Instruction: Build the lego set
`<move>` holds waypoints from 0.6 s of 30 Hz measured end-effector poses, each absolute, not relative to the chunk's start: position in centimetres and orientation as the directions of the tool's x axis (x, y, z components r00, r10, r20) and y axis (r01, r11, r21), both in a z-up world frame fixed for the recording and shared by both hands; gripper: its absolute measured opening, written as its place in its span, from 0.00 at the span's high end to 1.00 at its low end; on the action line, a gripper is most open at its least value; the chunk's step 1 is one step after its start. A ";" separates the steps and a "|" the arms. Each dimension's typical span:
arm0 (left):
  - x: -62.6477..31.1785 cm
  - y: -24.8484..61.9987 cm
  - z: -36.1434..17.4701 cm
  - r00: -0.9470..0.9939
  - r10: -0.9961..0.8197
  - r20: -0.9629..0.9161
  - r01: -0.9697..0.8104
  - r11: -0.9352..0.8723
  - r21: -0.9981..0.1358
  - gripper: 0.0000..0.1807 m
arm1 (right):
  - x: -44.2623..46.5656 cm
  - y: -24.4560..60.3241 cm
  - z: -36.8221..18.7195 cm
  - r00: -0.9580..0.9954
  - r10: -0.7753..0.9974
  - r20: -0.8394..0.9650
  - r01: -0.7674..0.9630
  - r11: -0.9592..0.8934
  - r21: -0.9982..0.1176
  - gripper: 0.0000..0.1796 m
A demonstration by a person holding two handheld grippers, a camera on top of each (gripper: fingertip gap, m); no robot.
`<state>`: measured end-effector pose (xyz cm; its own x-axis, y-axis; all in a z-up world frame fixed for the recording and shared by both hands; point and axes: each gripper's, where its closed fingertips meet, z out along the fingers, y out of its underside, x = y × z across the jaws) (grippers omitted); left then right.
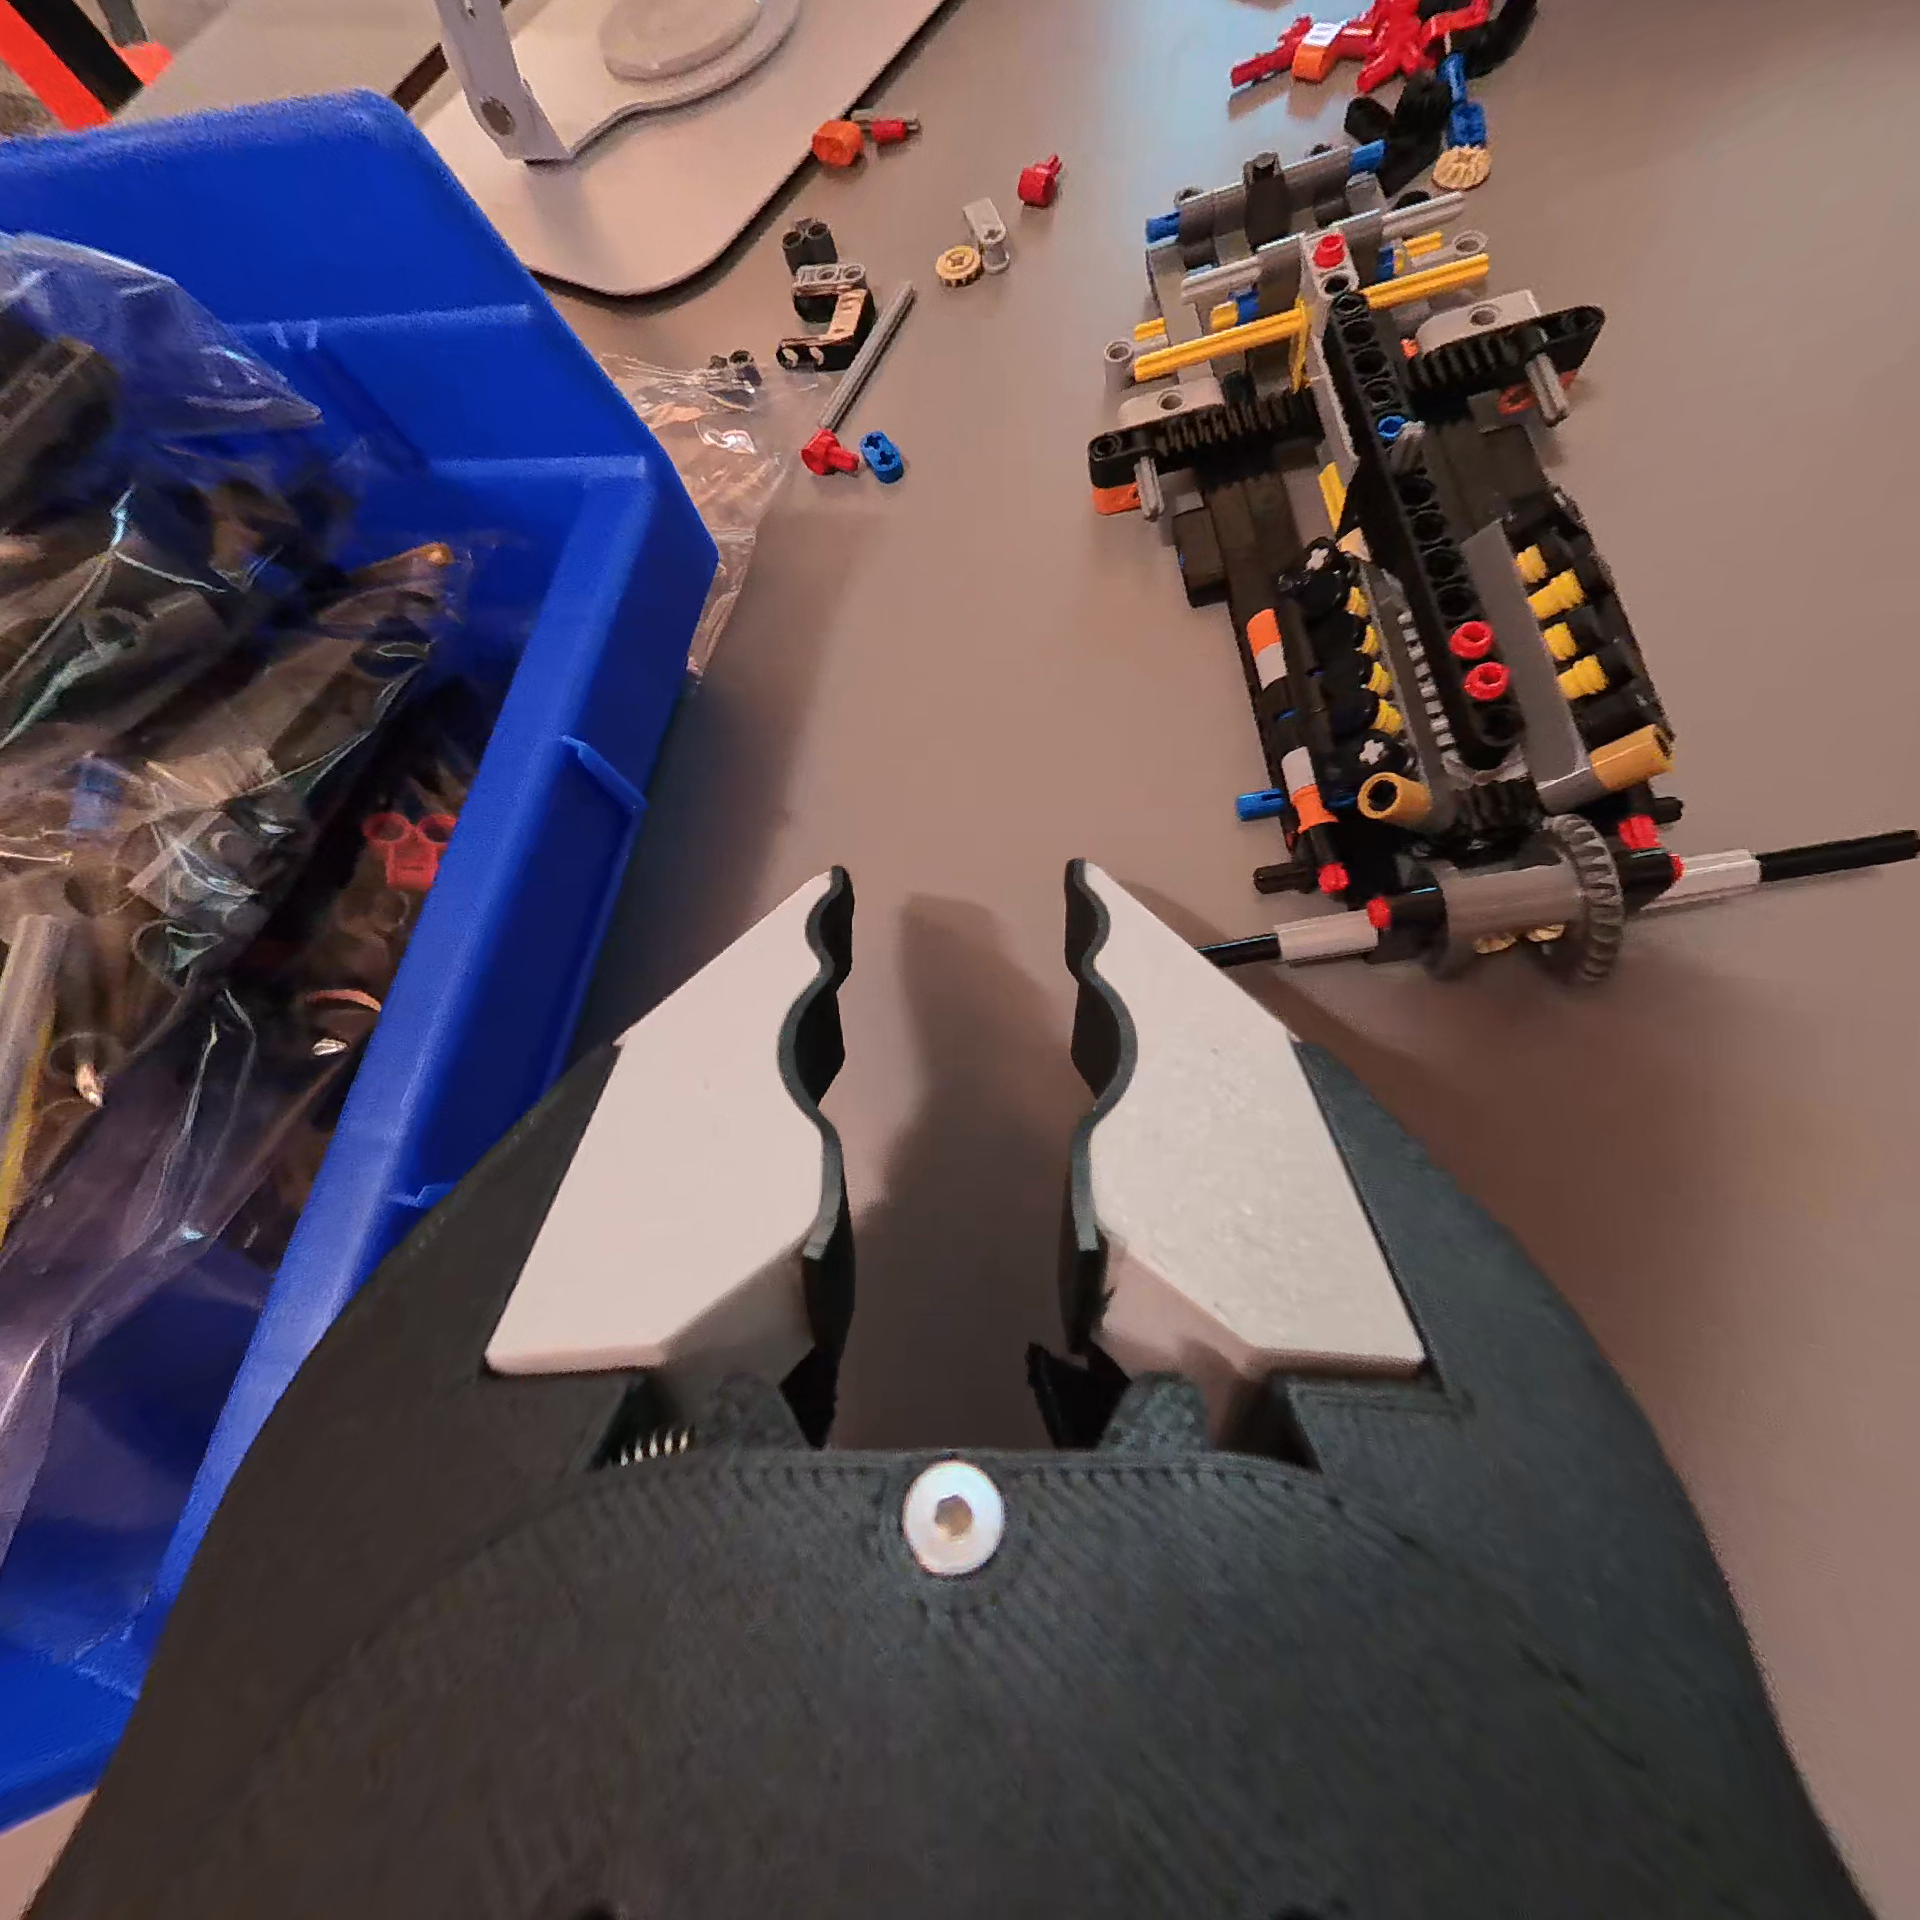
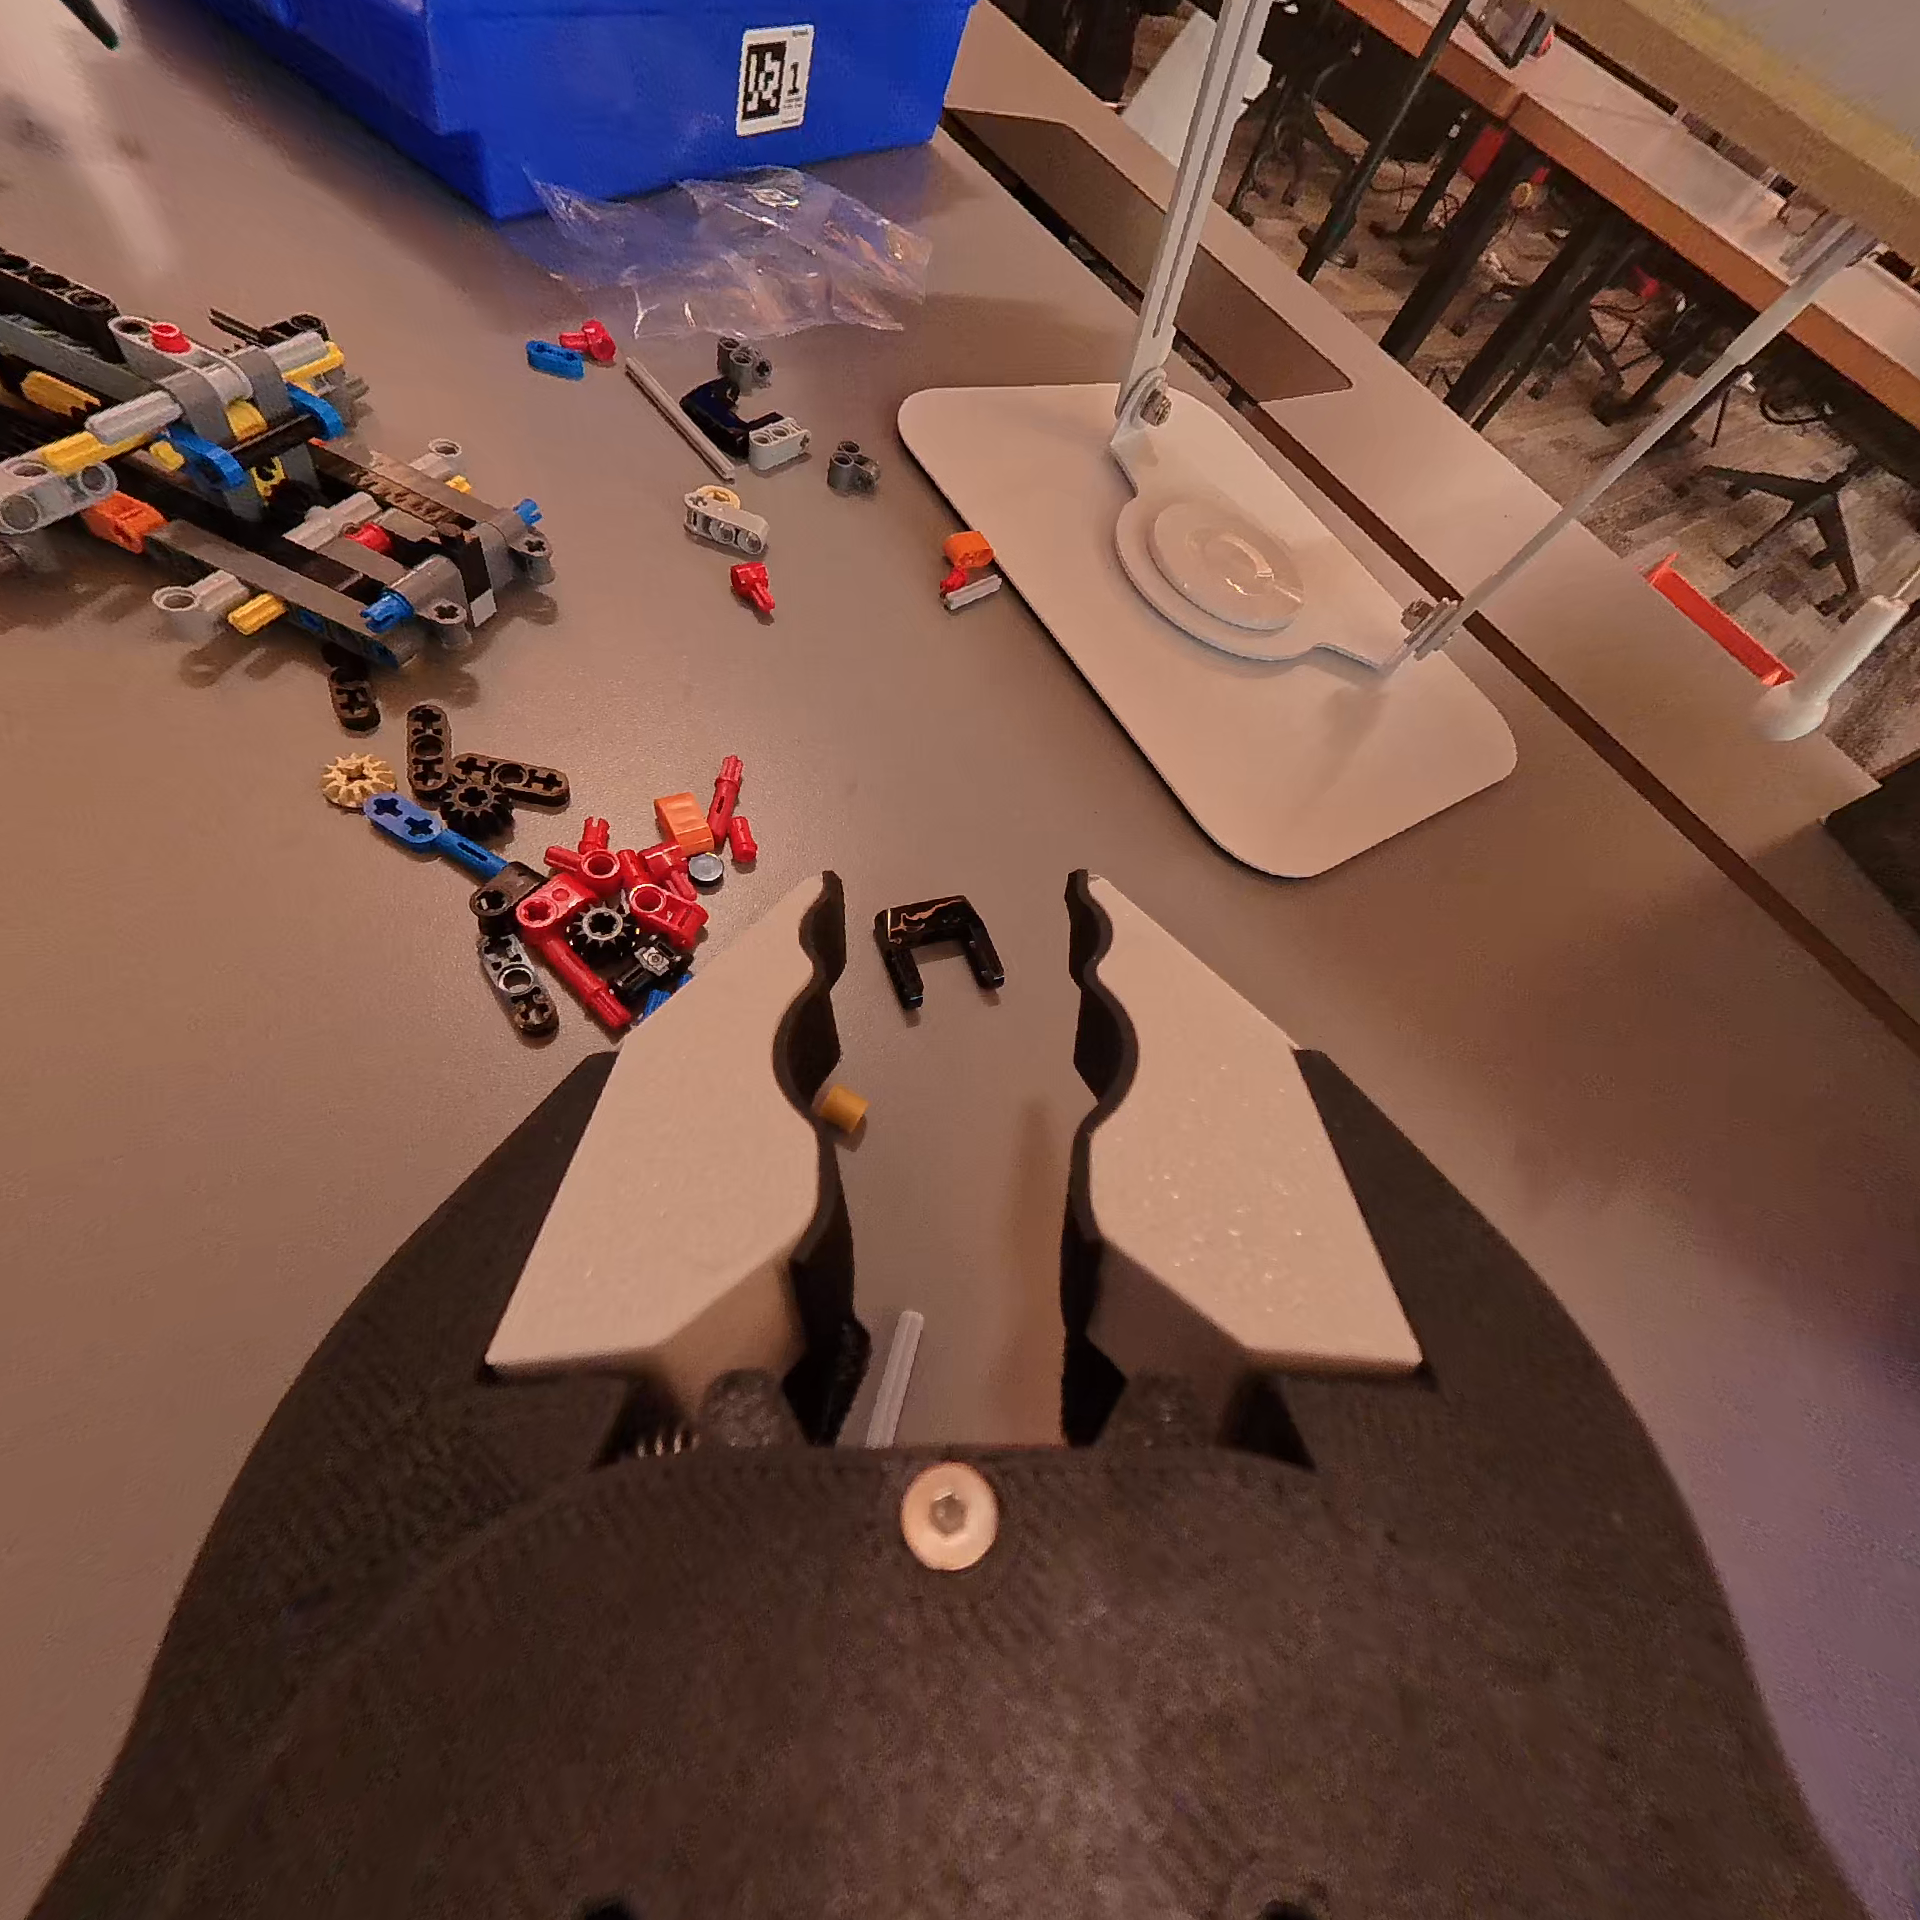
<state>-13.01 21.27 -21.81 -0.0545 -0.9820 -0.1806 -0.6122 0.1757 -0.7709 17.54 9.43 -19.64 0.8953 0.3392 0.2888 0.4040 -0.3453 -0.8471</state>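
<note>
Jaws parted on both grippers, nothing held. Left gripper (image 1: 958, 904) poised over bare grey table (image 1: 935, 665), its white fingers (image 1: 727, 1091) framing only their own shadow. Beside it to the left, a blue bin (image 1: 540, 582) stuffed with clear bags of parts (image 1: 208, 727). Ahead and to the right, the half-built lego chassis (image 1: 1392, 582), black, grey and yellow, lying flat with a long axle (image 1: 1829, 847) jutting from its near end. Farther off, scattered loose pieces (image 1: 862, 312) and a crumpled empty bag (image 1: 707, 436).

Right gripper (image 2: 948, 909) low over the same table, a black U-shaped piece (image 2: 935, 940) lying just beyond and between the fingertips. Between the fingers, nearer the left one, a small tan bush (image 2: 844, 1110); deeper in, a pale thin rod (image 2: 896, 1377), on the table. To the left, a heap of red, black and blue parts (image 2: 603, 914), with gears and links beyond. Chassis (image 2: 260, 499) at far left, blue bin (image 2: 623, 94) at top with a clear bag (image 2: 738, 249) in front. White lamp base (image 2: 1247, 727) to the right, near the table edge.
</note>
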 end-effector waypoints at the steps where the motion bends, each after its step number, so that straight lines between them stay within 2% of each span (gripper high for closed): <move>1: -13.0 21.4 -22.0 -0.053 -0.981 -0.185 -0.619 0.177 -0.765 0.78 | 17.5 9.4 -19.6 0.896 0.339 0.288 0.403 -0.346 -0.847 0.77; 14: -12.9 21.7 -22.1 -0.042 -0.979 -0.201 -0.626 0.183 -0.758 0.78 | 17.3 9.0 -18.1 0.896 0.326 0.303 0.403 -0.306 -0.863 0.80; 18: -12.8 21.8 -22.1 -0.042 -0.978 -0.203 -0.628 0.184 -0.756 0.78 | 15.0 8.0 -17.2 0.882 0.399 0.249 0.385 -0.306 -0.871 0.82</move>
